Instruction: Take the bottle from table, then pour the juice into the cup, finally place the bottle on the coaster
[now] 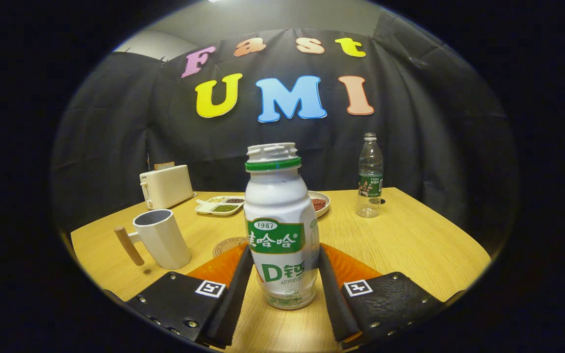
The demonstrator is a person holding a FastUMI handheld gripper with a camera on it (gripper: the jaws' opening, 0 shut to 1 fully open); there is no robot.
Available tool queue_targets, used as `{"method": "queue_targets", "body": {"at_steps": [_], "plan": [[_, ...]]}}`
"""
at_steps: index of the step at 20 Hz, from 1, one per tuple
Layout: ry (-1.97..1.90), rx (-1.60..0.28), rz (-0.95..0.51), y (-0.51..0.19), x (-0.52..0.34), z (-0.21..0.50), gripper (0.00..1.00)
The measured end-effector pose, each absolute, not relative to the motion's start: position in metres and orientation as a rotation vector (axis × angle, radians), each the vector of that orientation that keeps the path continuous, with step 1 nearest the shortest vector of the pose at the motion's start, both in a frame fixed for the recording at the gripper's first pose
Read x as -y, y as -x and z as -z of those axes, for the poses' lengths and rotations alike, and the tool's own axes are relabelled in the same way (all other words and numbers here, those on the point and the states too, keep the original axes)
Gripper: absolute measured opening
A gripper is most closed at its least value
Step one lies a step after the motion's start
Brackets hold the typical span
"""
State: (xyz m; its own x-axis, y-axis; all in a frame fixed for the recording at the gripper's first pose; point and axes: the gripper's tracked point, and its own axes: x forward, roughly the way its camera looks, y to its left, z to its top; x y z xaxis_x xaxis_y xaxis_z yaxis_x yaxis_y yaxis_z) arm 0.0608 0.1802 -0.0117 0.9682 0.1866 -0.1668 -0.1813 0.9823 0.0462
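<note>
A white juice bottle (281,230) with a green label and an open, capless neck stands upright between my fingers. My gripper (282,289) is shut on the bottle, with both black pads pressing its lower sides. I cannot tell whether its base touches the wooden table (410,245). To the left, just beyond the left finger, stands a white cup (162,238) with a wooden handle, its mouth open and its inside dark. A round coaster (227,245) lies on the table between the cup and the bottle, partly hidden behind the left finger's orange back.
A white toaster (166,186) sits at the table's far left. Beside it are a divided white tray (219,205) of beans and a small plate (321,203) behind the juice bottle. A clear water bottle (370,176) stands at the far right.
</note>
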Motion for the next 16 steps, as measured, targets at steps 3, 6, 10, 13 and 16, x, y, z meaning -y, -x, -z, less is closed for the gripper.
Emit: {"method": "queue_targets", "body": {"at_steps": [3,6,10,13,16], "plan": [[0.045,-0.17,-0.157,-0.06,-0.18,0.008,0.73],[0.114,-0.155,-0.12,-0.061,-0.178,0.004,0.66],[0.22,-0.156,-0.099,-0.061,-0.184,-0.003,0.66],[0.328,-0.141,-0.078,-0.064,-0.191,-0.015,0.66],[0.448,-0.126,-0.058,-0.067,-0.198,-0.025,0.66]]}}
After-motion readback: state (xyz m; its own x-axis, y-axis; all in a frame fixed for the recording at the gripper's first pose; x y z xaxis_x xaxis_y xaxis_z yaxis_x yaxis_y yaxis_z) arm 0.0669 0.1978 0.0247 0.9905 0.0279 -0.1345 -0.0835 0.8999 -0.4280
